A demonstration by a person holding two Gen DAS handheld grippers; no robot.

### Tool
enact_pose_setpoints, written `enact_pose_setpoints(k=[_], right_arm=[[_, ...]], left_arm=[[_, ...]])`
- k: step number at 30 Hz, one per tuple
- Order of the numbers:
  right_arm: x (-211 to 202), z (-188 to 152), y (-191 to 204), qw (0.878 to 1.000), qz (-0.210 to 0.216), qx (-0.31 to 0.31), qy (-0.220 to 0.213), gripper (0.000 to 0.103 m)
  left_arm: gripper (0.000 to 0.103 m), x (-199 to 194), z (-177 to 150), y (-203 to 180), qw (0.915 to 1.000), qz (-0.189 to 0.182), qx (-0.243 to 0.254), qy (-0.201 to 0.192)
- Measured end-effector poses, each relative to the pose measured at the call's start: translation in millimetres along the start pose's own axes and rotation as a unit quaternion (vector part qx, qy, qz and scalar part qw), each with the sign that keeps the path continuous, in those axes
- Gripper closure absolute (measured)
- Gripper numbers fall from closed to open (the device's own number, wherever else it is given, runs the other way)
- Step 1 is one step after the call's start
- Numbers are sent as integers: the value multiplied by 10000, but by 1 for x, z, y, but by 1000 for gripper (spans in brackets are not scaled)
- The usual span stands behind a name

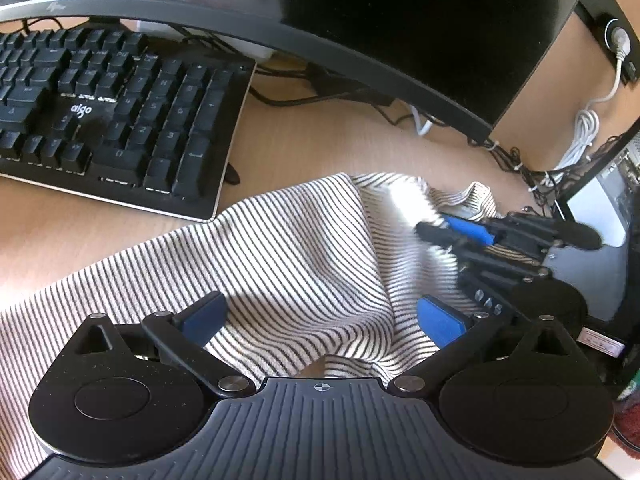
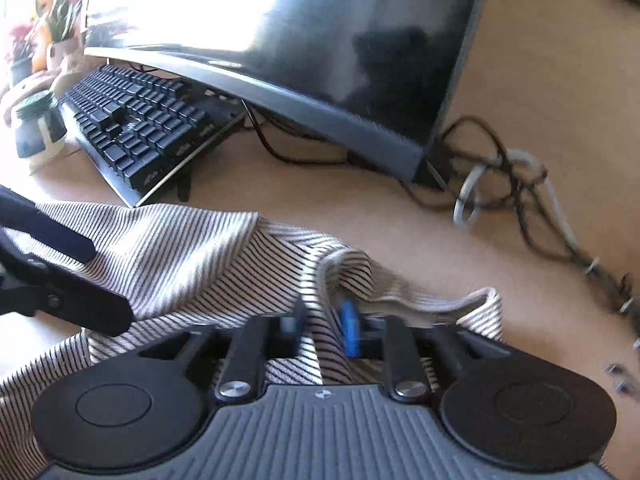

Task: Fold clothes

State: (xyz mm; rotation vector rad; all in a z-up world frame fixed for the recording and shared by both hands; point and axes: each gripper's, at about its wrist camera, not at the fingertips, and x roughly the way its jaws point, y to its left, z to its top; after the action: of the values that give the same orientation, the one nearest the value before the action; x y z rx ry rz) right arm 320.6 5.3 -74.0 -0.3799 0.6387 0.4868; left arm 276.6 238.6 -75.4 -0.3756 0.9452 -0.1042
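Note:
A white garment with thin black stripes (image 1: 304, 248) lies rumpled on the wooden desk (image 1: 304, 136). My left gripper (image 1: 322, 316) is open, its blue pads (image 1: 204, 316) spread wide above the cloth with nothing pinched. To its right, my right gripper (image 1: 436, 232) reaches into the garment's bunched far edge. In the right wrist view the right gripper (image 2: 320, 322) is shut on a fold of the striped garment (image 2: 192, 256) close to a ribbed hem (image 2: 460, 300). The left gripper's black fingers (image 2: 80, 304) rest over the cloth at the left.
A black keyboard (image 1: 108, 112) lies just behind the garment's left part. A curved dark monitor (image 1: 400, 32) overhangs the desk behind it. Tangled cables (image 2: 516, 192) lie at the right, with a jar (image 2: 38, 128) and plants (image 2: 56, 20) at far left. A computer case (image 1: 604, 200) stands right.

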Motion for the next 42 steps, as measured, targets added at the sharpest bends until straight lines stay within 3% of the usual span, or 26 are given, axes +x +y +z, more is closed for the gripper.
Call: enact_pose_setpoints(k=[3,6,8,9,10,11,12,15,17,19,22,24,27,30,32,35,37,42], right_arm=[[-2,5,-3,9999,-123,7,-48,89],[-1,6,-11,9997,-95,241,19,60],[7,1,-18,9985,-67,493,219,55],[10,-1,-21,9976,48,648,254,56],[12,-3,-25,9962,180,806,269,64],[13,-4,-28,9944,312,964,284,75],[10,-3,-27,9942,456,946,218,94],[-20,2,-3,9987,45,59,-507,94],[-41,3,15,9915,-395,-680,-1039,95],[-47,1,27,9838,-650,-1252,-1108,95],[-54,-3,26,9892,-62,-1152,-906,94],[-64,-5,18,9926,328,-810,-845,93],[-64,-8,-1,9963,-82,-418,-750,93],[-43,-7,-41,9974,-287,534,-385,93],[-27,-6,-68,9894,140,1435,-186,93],[1,-6,-87,9668,951,2369,151,90],[17,-10,-85,9547,1303,2651,353,86],[33,-12,-83,9356,1688,3076,395,85]], left_arm=[[0,-1,-1,0,10000,-3,0,-14],[0,-2,-2,2,10000,-21,-22,-26],[0,-3,-3,2,10000,-35,-28,-28],[0,-3,-3,2,10000,-37,-22,-25],[0,-3,-3,2,10000,-38,-13,-21],[0,-3,-3,2,10000,-38,-4,-20],[0,-3,-3,2,10000,-37,4,-20],[0,-3,-4,2,10000,-45,28,-37],[0,-3,-5,2,10000,-50,45,-50],[0,-4,-5,2,9999,-64,54,-57],[0,-4,-5,3,9999,-89,66,-55],[0,-5,-6,3,9999,-113,61,-57],[0,-5,-6,3,9999,-119,59,-62],[0,-5,-7,2,9999,-95,96,-59],[0,-5,-7,1,9999,-87,120,-59],[0,-5,-7,0,9998,-78,154,-60],[0,-5,-7,0,9998,-78,172,-61],[0,-5,-8,0,9998,-91,169,-90]])
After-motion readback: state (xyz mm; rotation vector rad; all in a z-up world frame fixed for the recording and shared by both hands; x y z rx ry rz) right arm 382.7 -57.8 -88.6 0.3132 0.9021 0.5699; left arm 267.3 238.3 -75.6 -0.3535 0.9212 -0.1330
